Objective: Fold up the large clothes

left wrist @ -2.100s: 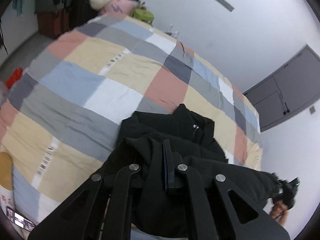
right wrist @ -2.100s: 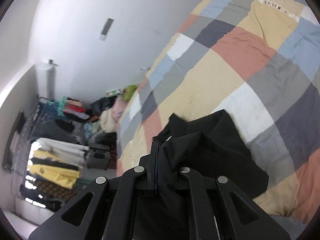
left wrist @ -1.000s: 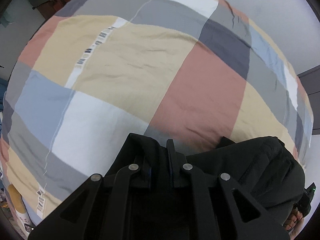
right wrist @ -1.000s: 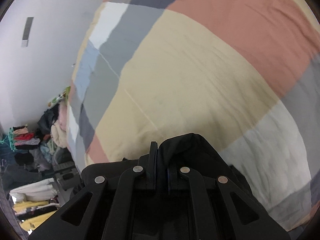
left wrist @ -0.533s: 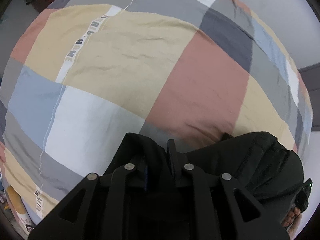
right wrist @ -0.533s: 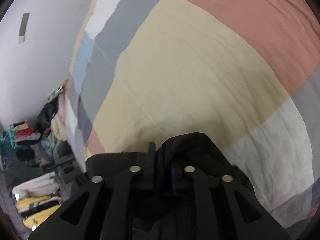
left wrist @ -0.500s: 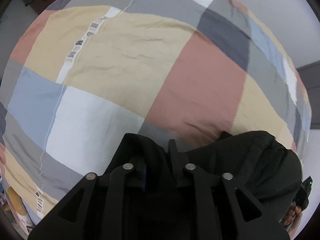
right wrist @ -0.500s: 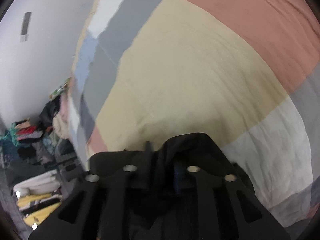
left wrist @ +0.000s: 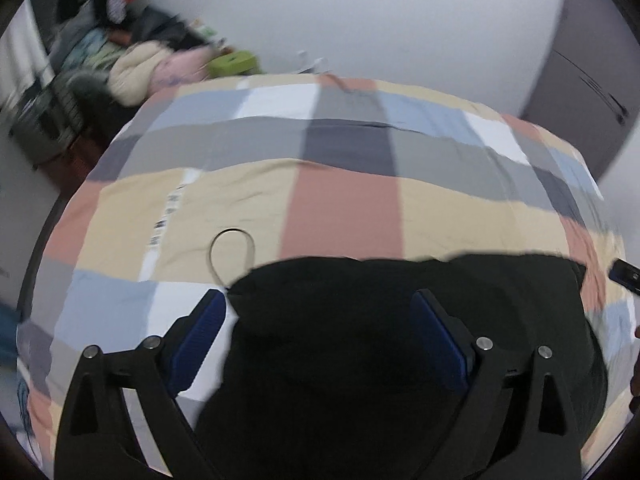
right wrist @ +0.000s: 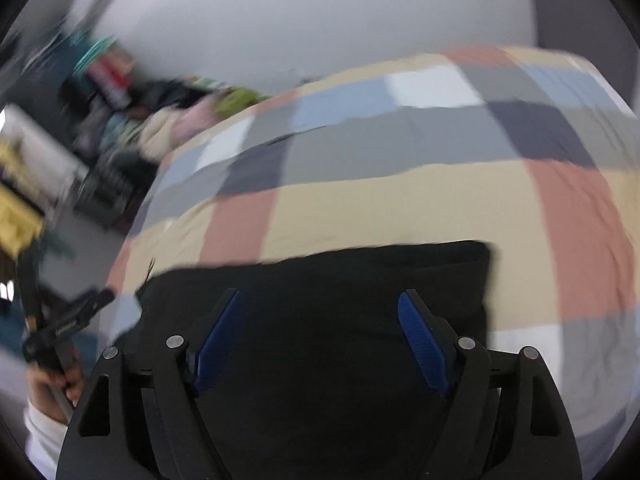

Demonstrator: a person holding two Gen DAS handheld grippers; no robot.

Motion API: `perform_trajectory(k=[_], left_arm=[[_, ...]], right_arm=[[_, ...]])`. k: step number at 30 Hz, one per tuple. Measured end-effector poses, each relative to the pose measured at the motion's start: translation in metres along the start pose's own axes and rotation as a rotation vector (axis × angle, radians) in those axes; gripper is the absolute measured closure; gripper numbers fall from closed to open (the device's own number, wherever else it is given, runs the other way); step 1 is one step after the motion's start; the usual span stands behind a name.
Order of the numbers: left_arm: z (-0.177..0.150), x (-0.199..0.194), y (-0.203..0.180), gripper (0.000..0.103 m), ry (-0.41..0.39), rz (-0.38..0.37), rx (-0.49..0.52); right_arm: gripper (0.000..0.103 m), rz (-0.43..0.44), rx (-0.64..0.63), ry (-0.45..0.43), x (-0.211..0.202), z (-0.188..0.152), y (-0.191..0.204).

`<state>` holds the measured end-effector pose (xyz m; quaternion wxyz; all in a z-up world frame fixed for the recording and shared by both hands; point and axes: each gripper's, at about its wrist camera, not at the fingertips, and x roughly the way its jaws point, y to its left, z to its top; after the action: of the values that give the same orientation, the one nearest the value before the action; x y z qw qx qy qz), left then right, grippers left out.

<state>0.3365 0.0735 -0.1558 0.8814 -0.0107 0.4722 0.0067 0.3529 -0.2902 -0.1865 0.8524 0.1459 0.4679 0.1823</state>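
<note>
Folding looking nearly done: black garment (left wrist: 360, 344) is lying as a compact rectangle on the checked bed (left wrist: 344, 200), left gripper (left wrist: 320, 336) and right gripper (right wrist: 320, 332) opening wide above it, gripping nothing, maybe only tidying or one last fold remaining.

Left tool (left wrist: 320, 312), right tool (right wrist: 322, 312) opening.

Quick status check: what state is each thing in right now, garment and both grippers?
Black garment: lying folded on the checked bedcover, held by neither gripper.
Left gripper: jaws opening, pads clear of the cloth.
Right gripper: jaws opening, nothing gripped.
Thin loop: lying beside the garment's edge.
</note>
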Motion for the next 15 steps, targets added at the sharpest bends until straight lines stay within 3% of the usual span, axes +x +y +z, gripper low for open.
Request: perform_trajectory(k=[7,15], left_arm=[[-0.029,0.04,-0.032,0.009,0.007,0.022,0.102],[-0.042,0.065,-0.01,0.009,0.046,-0.088,-0.021]], right_arm=[[0.022,-0.021,-0.126,-0.002,0.055,-0.044,0.045],[0.016,-0.035,-0.121,-0.004,0.078,-0.052,0.038]])
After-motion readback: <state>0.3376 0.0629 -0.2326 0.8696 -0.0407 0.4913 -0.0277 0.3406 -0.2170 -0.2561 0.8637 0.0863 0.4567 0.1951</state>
